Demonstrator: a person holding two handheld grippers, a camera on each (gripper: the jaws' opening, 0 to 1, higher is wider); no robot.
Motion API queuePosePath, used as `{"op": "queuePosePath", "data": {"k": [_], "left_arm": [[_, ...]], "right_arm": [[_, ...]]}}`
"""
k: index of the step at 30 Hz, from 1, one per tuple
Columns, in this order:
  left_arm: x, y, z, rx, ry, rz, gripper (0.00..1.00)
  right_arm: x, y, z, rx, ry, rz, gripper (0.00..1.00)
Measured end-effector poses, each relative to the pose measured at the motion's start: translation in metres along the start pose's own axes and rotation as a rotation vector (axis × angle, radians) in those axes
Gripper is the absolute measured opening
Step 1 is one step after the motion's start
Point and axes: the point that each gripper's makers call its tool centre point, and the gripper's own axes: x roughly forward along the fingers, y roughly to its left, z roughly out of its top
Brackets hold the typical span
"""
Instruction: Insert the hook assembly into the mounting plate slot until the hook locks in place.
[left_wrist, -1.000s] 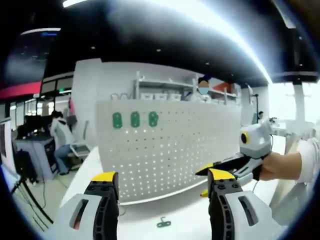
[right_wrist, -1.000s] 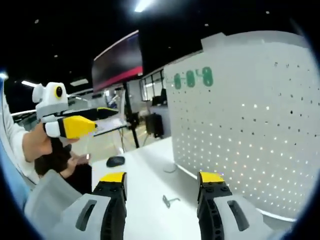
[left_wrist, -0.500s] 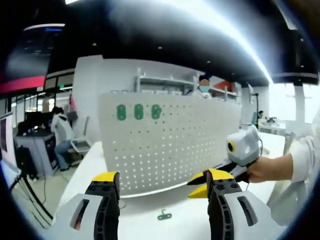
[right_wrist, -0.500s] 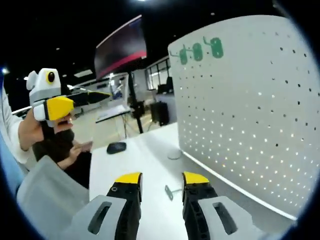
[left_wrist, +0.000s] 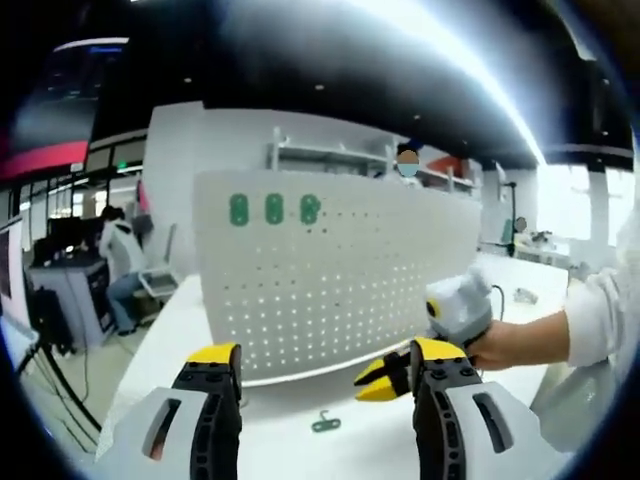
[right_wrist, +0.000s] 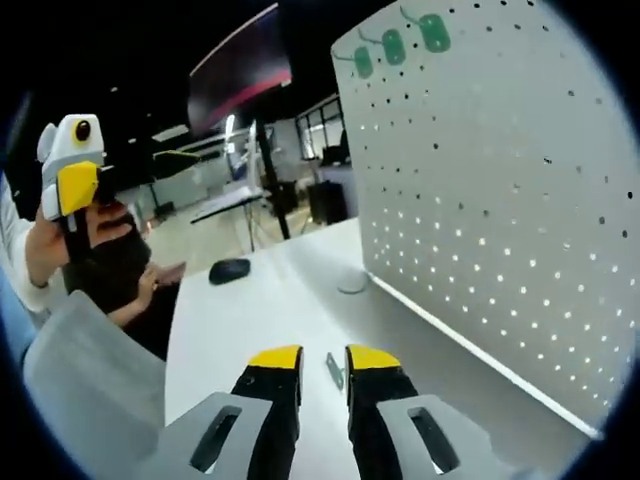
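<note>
Right gripper (right_wrist: 323, 360) jaws nearly closed, narrow gap, hook (right_wrist: 333, 370) on table (right_wrist: 230, 310) between tips, grip not discernible | left gripper (left_wrist: 325, 352) jaws wide open, empty, above table in front of pegboard (left_wrist: 340, 270) | hook (left_wrist: 324, 424) lies just before pegboard base | three green pieces (left_wrist: 274, 209) at pegboard's top.

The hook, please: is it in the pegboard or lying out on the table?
Out: the hook lies flat on the table, before the pegboard.
</note>
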Motion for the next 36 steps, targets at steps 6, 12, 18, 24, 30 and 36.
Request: {"op": "queuePosePath", "data": {"k": [6, 12, 18, 24, 30, 36], "left_arm": [[0.000, 0.002, -0.002, 0.003, 0.009, 0.007, 0.69], [0.001, 0.000, -0.006, 0.002, 0.023, 0.010, 0.69], [0.003, 0.000, -0.008, -0.002, 0.032, 0.014, 0.68], [0.005, 0.001, -0.009, -0.006, 0.040, 0.021, 0.67], [0.007, 0.001, -0.013, -0.006, 0.055, 0.024, 0.66], [0.008, 0.001, -0.015, -0.008, 0.066, 0.026, 0.65]], "right_arm": [[0.015, -0.003, -0.015, -0.001, 0.038, 0.026, 0.08], [0.023, -0.008, -0.029, -0.001, 0.072, 0.040, 0.05], [0.028, -0.013, -0.044, 0.010, 0.105, 0.049, 0.04], [0.033, -0.015, -0.060, 0.006, 0.142, 0.061, 0.04], [0.039, -0.016, -0.068, 0.016, 0.153, 0.073, 0.04], [0.042, -0.013, -0.072, 0.002, 0.162, 0.084, 0.04]]}}
